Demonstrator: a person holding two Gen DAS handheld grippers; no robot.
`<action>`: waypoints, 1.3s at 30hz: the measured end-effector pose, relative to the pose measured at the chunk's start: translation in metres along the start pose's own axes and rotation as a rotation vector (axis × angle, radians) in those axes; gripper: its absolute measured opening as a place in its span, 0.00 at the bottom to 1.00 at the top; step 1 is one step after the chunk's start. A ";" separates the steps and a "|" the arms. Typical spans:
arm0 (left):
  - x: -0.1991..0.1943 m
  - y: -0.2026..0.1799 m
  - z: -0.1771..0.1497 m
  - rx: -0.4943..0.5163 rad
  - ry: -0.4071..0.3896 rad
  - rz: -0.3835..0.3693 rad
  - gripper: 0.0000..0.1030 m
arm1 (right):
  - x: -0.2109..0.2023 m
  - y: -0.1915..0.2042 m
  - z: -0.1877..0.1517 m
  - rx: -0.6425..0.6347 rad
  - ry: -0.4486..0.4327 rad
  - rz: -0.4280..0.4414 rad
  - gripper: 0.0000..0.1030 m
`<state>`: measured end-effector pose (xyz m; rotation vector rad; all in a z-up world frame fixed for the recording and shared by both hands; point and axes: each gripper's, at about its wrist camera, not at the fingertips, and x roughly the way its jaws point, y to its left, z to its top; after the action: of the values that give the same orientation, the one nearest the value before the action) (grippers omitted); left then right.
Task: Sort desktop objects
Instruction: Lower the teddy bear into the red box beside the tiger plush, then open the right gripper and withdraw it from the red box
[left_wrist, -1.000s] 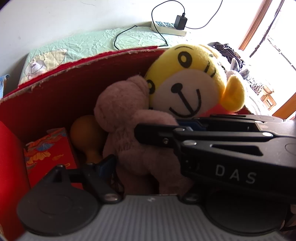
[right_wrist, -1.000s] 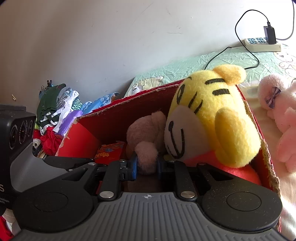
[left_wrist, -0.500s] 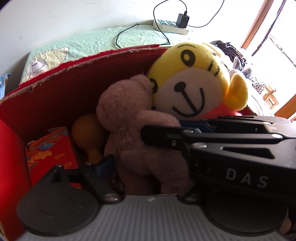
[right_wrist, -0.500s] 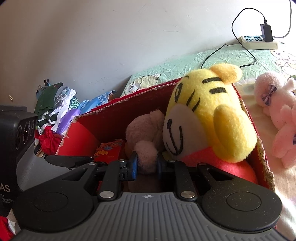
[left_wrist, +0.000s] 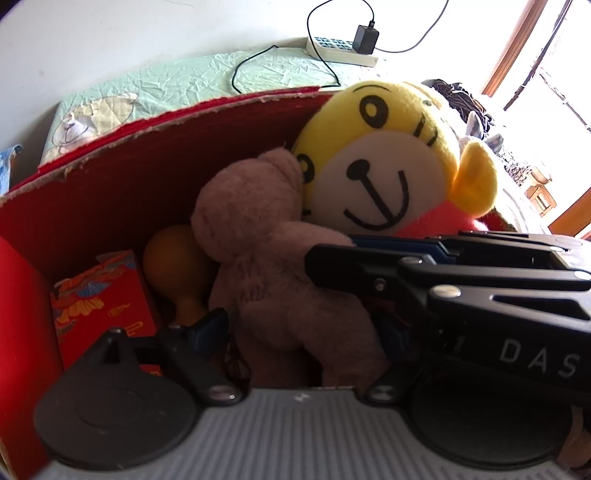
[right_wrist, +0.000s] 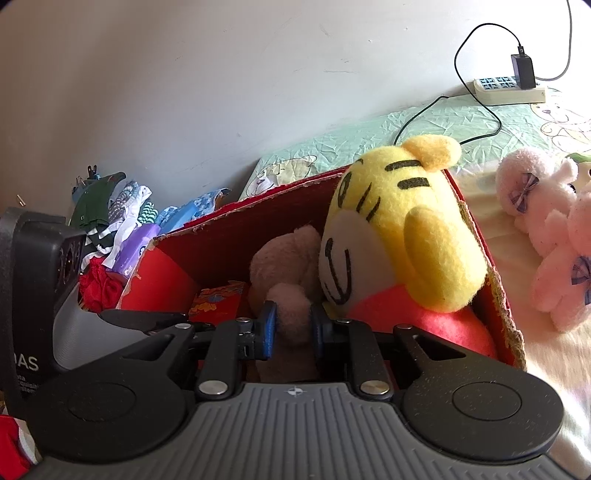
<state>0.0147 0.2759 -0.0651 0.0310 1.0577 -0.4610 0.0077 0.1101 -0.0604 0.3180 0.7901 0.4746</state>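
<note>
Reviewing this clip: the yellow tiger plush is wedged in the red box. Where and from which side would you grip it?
Probably by the orange ear on top of the yellow tiger plush, coming from above. The head stands above the red box rim, while the brown bear and the box wall crowd its body, and the ear looks narrow enough for the fingers.

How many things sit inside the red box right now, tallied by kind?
Plush toys: 2, the brown bear and the yellow tiger
Printed red cartons: 1
Orange gourd-shaped things: 1
Total: 4 inside the box
The right gripper is shut on the bear's limb.
</note>
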 end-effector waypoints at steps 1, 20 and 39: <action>0.000 0.000 0.000 0.001 0.000 0.001 0.81 | 0.000 0.000 0.000 0.004 -0.002 0.000 0.19; -0.017 -0.014 -0.008 0.008 -0.030 0.134 0.86 | -0.030 -0.002 -0.005 -0.005 -0.053 0.001 0.20; -0.047 -0.040 -0.014 -0.010 -0.046 0.291 0.93 | -0.061 -0.006 -0.016 0.033 -0.092 0.041 0.23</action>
<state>-0.0308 0.2597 -0.0246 0.1628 0.9913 -0.1916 -0.0397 0.0746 -0.0371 0.3846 0.7037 0.4827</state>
